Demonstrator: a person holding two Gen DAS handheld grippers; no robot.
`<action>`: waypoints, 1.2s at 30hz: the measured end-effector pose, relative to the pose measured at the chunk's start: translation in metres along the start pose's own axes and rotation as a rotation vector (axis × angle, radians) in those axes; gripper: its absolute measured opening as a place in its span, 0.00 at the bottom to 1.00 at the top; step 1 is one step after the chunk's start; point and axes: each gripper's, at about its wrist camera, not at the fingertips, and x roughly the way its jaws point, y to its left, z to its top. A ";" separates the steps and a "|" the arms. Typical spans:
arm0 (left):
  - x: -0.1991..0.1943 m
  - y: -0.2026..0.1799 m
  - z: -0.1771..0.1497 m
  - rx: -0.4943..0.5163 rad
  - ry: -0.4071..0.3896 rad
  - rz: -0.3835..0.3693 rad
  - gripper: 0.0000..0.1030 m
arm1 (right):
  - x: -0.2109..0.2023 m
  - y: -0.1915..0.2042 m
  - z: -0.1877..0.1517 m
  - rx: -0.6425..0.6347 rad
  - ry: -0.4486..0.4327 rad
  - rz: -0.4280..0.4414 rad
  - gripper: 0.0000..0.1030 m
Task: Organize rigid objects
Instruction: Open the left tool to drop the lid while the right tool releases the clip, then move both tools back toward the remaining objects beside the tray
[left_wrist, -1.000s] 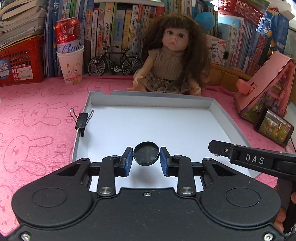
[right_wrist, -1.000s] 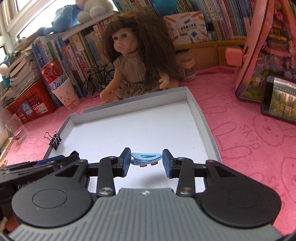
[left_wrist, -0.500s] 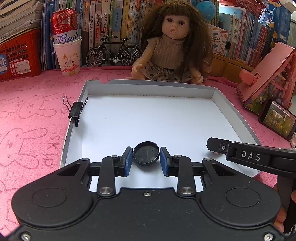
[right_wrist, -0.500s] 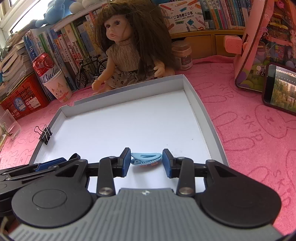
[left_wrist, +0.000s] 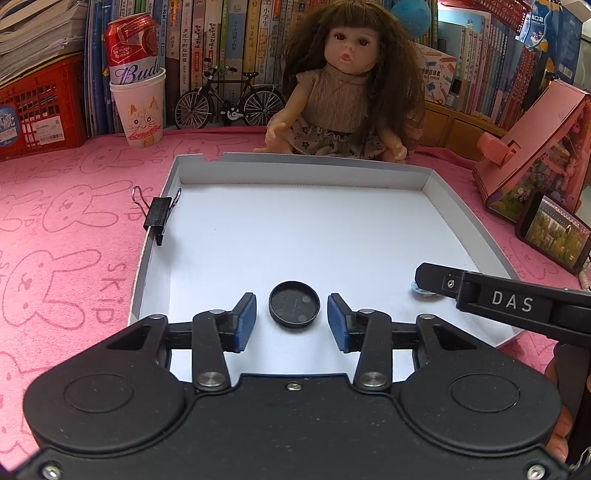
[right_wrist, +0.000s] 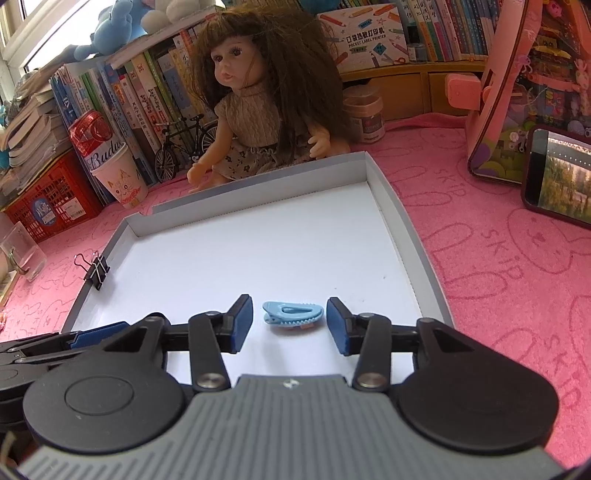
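Observation:
A shallow white tray (left_wrist: 369, 168) lies on the pink cloth. In the left wrist view a round black cap (left_wrist: 294, 304) lies on the tray floor between the fingers of my left gripper (left_wrist: 291, 322), which is open and clear of it. In the right wrist view a light blue hair clip (right_wrist: 293, 313) lies on the tray (right_wrist: 391, 206) between the fingers of my right gripper (right_wrist: 290, 323), which is open and apart from it. The right gripper's finger also shows in the left wrist view (left_wrist: 436, 277), over the clip. A black binder clip (left_wrist: 158, 216) grips the tray's left wall.
A doll (left_wrist: 343, 92) sits just behind the tray. A paper cup with a red can (left_wrist: 138, 99), a model bicycle (left_wrist: 229, 98) and a red crate (left_wrist: 40, 110) stand at the back left. A pink toy house (left_wrist: 535, 147) and a phone (left_wrist: 554, 236) are at the right.
Both grippers have opened. The black cap and the blue hair clip, held before, now lie free on the tray floor. Both grippers have lowered toward the tray.

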 end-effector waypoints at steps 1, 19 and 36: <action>-0.002 0.001 0.000 -0.003 0.000 -0.001 0.42 | -0.002 0.000 0.000 -0.001 -0.007 0.000 0.64; -0.065 0.010 -0.022 -0.037 -0.110 -0.034 0.74 | -0.058 -0.001 -0.015 -0.033 -0.127 0.013 0.92; -0.117 0.005 -0.068 -0.004 -0.182 -0.079 0.78 | -0.107 0.014 -0.051 -0.151 -0.234 0.031 1.00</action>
